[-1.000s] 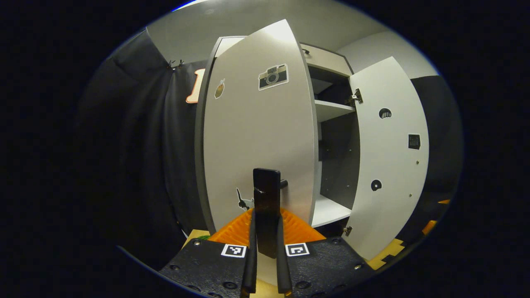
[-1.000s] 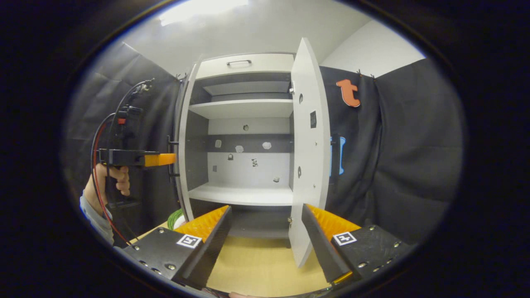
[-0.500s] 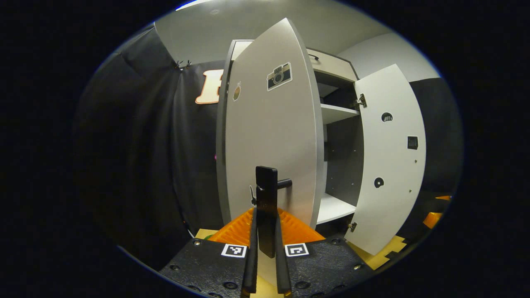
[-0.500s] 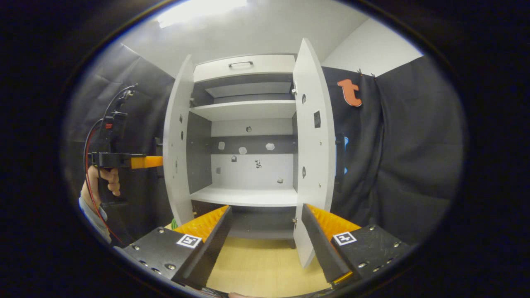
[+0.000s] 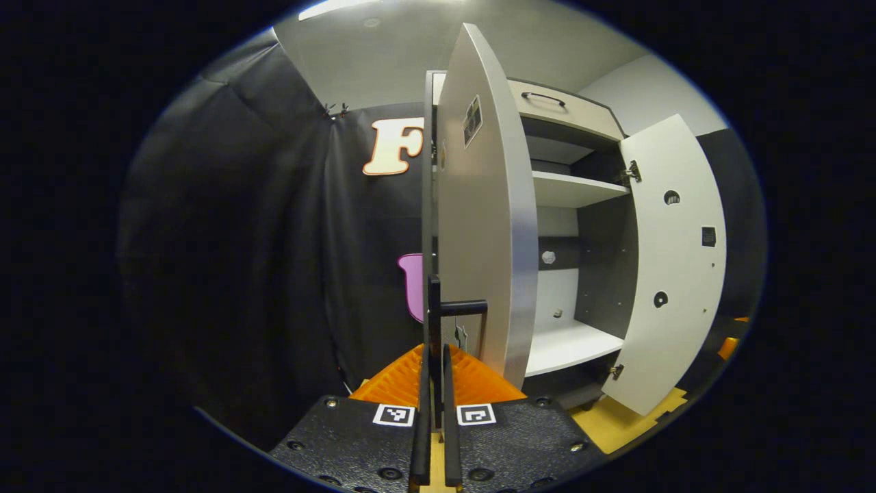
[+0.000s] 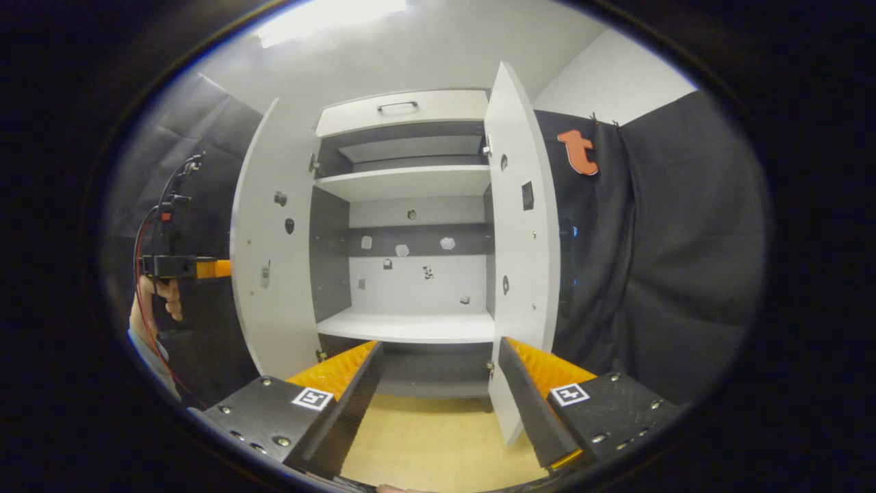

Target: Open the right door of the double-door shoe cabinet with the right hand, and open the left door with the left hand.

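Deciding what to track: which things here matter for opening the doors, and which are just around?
In the job:
left door
its handle
left gripper
right door
right gripper

Just around:
top drawer
shelves
stickers on the back panel

The left door (image 5: 482, 205) has swung wider open, drawn by the left gripper (image 5: 434, 356); interior more exposed.

A: What carries the cabinet?

B: The shoe cabinet (image 6: 404, 109) stands on a yellow wooden floor (image 6: 438, 438).

A: And the shelves inside?

B: The lower shelf (image 6: 407, 327) and the upper shelf (image 6: 404, 181) are white, each spanning the whole width.
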The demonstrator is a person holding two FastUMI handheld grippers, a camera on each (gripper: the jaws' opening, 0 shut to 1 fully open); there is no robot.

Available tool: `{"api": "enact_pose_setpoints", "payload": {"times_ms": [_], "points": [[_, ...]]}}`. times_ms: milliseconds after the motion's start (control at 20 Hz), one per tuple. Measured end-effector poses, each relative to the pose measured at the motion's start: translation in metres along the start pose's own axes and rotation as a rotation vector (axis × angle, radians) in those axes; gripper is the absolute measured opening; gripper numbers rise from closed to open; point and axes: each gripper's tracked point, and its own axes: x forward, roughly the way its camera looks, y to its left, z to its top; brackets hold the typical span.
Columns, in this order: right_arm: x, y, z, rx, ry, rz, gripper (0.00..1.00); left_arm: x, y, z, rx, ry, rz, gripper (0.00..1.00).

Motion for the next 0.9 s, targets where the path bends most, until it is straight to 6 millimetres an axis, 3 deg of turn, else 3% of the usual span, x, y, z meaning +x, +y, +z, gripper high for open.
{"api": "enact_pose_setpoints", "payload": {"times_ms": [50, 100, 150, 250, 300, 350, 450, 500, 550, 650, 750, 850, 900], "points": [[0.001, 0.002, 0.000, 0.001, 0.001, 0.002, 1.00, 0.003, 0.006, 0.001, 0.009, 0.001, 0.015, 0.08], [0.001, 0.003, -0.001, 0.001, 0.003, 0.002, 0.99, 0.000, 0.003, 0.000, -0.003, -0.006, -0.016, 0.02], [0.002, 0.004, -0.002, 0.000, 0.004, 0.001, 0.99, -0.001, -0.002, 0.001, -0.016, -0.010, -0.044, 0.01], [0.005, 0.006, -0.004, 0.001, 0.008, 0.001, 0.99, -0.001, -0.007, -0.002, -0.013, 0.001, -0.067, 0.03], [0.007, 0.006, -0.005, 0.004, 0.010, -0.001, 1.00, -0.001, -0.004, -0.002, -0.008, 0.004, -0.069, 0.10], [0.006, 0.007, -0.005, 0.006, 0.011, 0.001, 1.00, -0.003, -0.003, -0.003, 0.001, 0.007, -0.068, 0.04], [0.008, 0.007, -0.006, 0.010, 0.012, 0.003, 1.00, -0.007, -0.001, -0.004, 0.008, 0.014, -0.067, 0.03], [0.008, 0.008, -0.007, 0.009, 0.011, 0.005, 1.00, -0.009, -0.001, -0.003, 0.013, 0.006, -0.064, 0.10], [0.008, 0.008, -0.007, 0.007, 0.009, 0.006, 1.00, -0.011, 0.001, 0.001, 0.025, -0.015, -0.058, 0.00], [0.008, 0.007, -0.008, -0.001, 0.007, -0.003, 1.00, -0.010, 0.006, 0.004, 0.031, -0.048, -0.029, 0.08], [0.007, 0.007, -0.008, -0.002, 0.007, -0.008, 1.00, -0.013, 0.002, 0.004, 0.018, -0.055, -0.014, 0.31], [0.007, 0.007, -0.008, -0.003, 0.006, -0.005, 1.00, -0.020, 0.003, 0.003, 0.011, -0.057, 0.003, 0.61], [0.006, 0.006, -0.007, 0.000, 0.002, -0.008, 1.00, -0.021, 0.002, 0.002, 0.003, -0.058, 0.010, 0.70]]}}
